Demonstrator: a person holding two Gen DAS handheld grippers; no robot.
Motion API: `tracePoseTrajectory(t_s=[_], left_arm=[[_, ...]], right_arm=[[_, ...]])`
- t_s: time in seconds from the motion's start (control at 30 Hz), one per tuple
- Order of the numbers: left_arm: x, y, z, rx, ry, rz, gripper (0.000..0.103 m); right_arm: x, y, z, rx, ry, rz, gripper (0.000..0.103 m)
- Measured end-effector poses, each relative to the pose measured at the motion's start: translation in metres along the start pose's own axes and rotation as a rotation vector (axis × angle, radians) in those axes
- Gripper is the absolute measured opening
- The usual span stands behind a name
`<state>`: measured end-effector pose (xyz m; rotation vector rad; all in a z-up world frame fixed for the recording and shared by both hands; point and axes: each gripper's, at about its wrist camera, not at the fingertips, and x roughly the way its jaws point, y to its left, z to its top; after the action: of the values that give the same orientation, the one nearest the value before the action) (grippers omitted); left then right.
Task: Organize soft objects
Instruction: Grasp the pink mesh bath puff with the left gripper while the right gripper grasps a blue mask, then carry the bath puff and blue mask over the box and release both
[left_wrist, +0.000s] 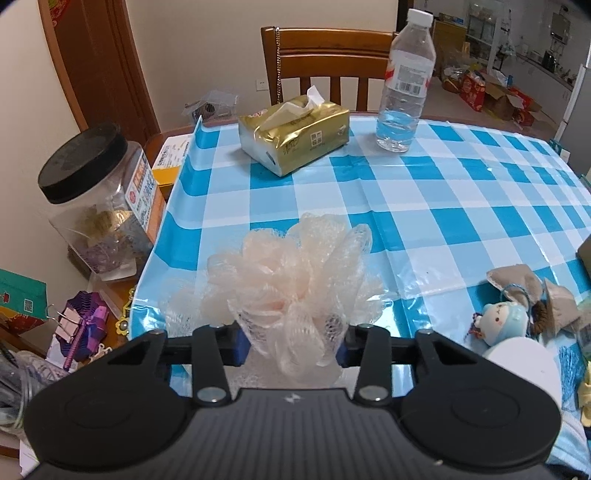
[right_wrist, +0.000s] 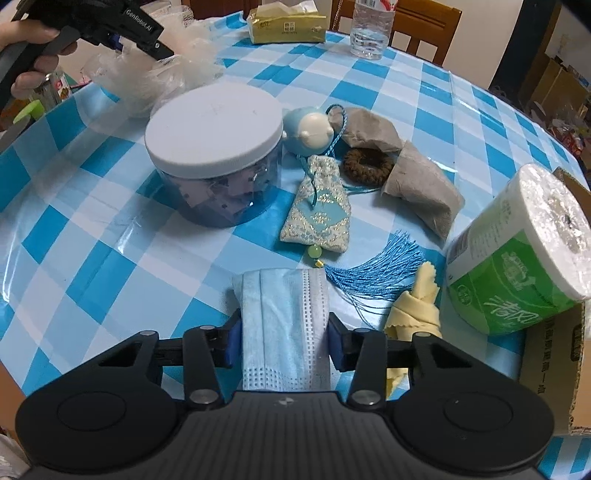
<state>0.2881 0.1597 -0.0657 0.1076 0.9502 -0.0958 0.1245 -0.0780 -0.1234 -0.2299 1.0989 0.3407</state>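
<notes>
The left gripper (left_wrist: 291, 341) is clamped on a pink bath sponge (left_wrist: 291, 273). The right gripper (right_wrist: 284, 341) is clamped on a blue face mask (right_wrist: 284, 325) above the checked tablecloth (right_wrist: 110, 229).

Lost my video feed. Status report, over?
Left claw shut on peach mesh bath pouf. Right claw shut on folded blue face mask. White-lidded clear jar ahead.

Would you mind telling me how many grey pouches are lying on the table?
2. One pouch lies beside the blue doll; the other pouch lies right of the brown hair tie. Others may be hidden.
</notes>
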Motion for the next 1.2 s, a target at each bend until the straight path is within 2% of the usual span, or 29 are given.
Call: tracePoseTrajectory(t_s=[0.43, 0.63, 0.97, 1.2], left_arm=[[-0.058, -0.003, -0.004, 0.051, -0.033, -0.038, 0.037], [-0.1, -0.017, -0.008, 0.128, -0.063, -0.08, 0.037], [-0.158, -0.07, -0.025, 0.261, -0.089, -0.241, 0.036], [-0.183, -0.13, -0.035, 0.319, -0.088, -0.301, 0.036]], right_arm=[[-0.035, -0.005, 0.004, 0.003, -0.048, 0.025, 0.049], [-0.062, -0.01, 0.003, 0.012, -0.081, 0.034, 0.049], [-0.105, -0.033, -0.016, 0.032, -0.116, -0.009, 0.049], [-0.132, -0.084, -0.039, 0.038, -0.147, -0.028, 0.049]])
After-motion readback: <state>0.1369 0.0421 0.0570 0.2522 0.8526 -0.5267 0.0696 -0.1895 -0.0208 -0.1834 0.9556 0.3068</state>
